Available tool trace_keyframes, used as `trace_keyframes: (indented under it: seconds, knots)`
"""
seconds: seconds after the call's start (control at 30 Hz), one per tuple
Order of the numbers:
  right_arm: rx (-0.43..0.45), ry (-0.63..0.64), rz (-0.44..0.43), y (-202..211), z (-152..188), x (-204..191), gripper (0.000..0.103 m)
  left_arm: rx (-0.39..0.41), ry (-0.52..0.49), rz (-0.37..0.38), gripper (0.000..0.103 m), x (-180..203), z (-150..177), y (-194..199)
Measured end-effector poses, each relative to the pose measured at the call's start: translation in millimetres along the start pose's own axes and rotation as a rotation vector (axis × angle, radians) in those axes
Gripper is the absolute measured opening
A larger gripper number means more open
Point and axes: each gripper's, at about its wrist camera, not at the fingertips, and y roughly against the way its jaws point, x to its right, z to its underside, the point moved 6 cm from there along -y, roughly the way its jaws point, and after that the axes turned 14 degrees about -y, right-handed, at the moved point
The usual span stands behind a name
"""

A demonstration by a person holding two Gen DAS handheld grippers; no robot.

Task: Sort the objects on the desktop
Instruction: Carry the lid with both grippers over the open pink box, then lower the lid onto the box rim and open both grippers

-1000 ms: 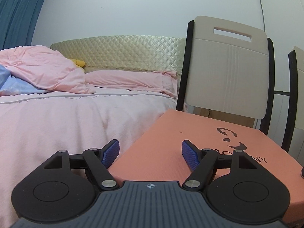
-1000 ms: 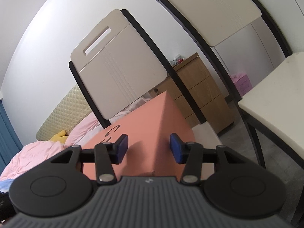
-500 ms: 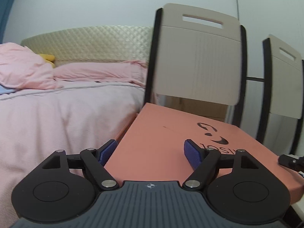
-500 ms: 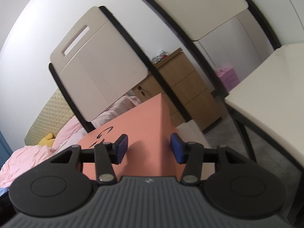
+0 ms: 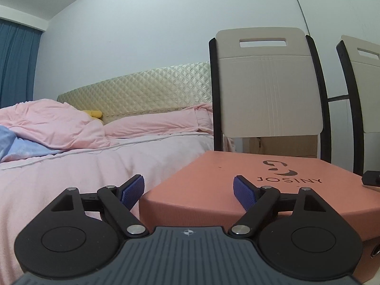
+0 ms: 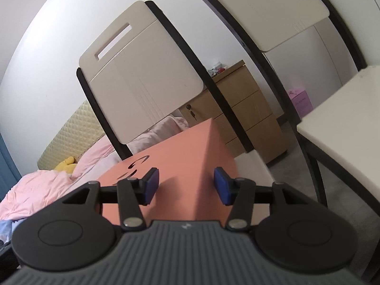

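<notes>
Between the blue pads of the left gripper, which stand wide apart with nothing in them, lies the near corner of a salmon-pink box; the left pad hangs off its edge over the bedding and the right pad sits above its lid, though whether either touches the cardboard cannot be told. The lid bears a black logo and the word JOSINY toward its far right side. A small black part pokes in at the right edge, just above the lid. The right gripper is likewise spread open and empty, its pads on either side of the box's ridge where the top meets a shaded side; contact there cannot be told either. Behind the box stands a chair with a beige back, a slot handle and black side rails, and a second chair stands just to its right. To the left spreads a bed with pink covers, a pink pillow, a blue patch of cloth and a quilted cream headboard, with something yellow tucked by the pillow. In the right wrist view a wooden drawer cabinet stands beyond the chairs, a pink carton sits on the floor, and a pale tabletop fills the right side.
</notes>
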Motion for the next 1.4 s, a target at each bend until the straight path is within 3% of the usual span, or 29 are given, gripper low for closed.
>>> trace_keyframes:
  seconds: [0.3, 0.5, 0.57, 0.77, 0.97, 1.07, 1.17, 1.23, 1.4]
  knots:
    - [-0.027, -0.062, -0.005, -3, -11, 11, 0.053, -0.009, -0.001, 0.041, 0.087, 5, 0, 0]
    - [-0.042, -0.071, -0.025, 0, -6, 10, 0.053, 0.002, 0.026, -0.084, 0.089, -8, 4, 3]
    - [-0.035, -0.060, -0.027, -2, -5, 6, 0.054, -0.003, 0.033, -0.082, 0.090, -10, 6, 1]
    - [-0.042, 0.004, -0.032, -15, -12, -5, 0.061, -0.052, 0.144, 0.065, 0.090, -14, 9, -5]
    - [-0.108, -0.045, -0.046, -19, -22, 8, 0.061, -0.060, 0.160, 0.117, 0.090, -12, 11, -6]
    - [-0.122, -0.094, -0.057, -6, -27, 17, 0.061, -0.050, 0.186, 0.107, 0.091, -13, 12, -4]
    - [-0.106, -0.051, -0.043, 17, -29, 19, 0.061, -0.041, 0.192, 0.040, 0.090, -19, 13, -1]
    - [-0.097, 0.050, -0.038, 35, -24, 13, 0.061, -0.033, 0.198, 0.005, 0.090, -24, 12, 1]
    - [-0.090, 0.345, -0.084, 74, -6, -2, 0.061, -0.009, 0.247, 0.002, 0.090, -31, 9, 7]
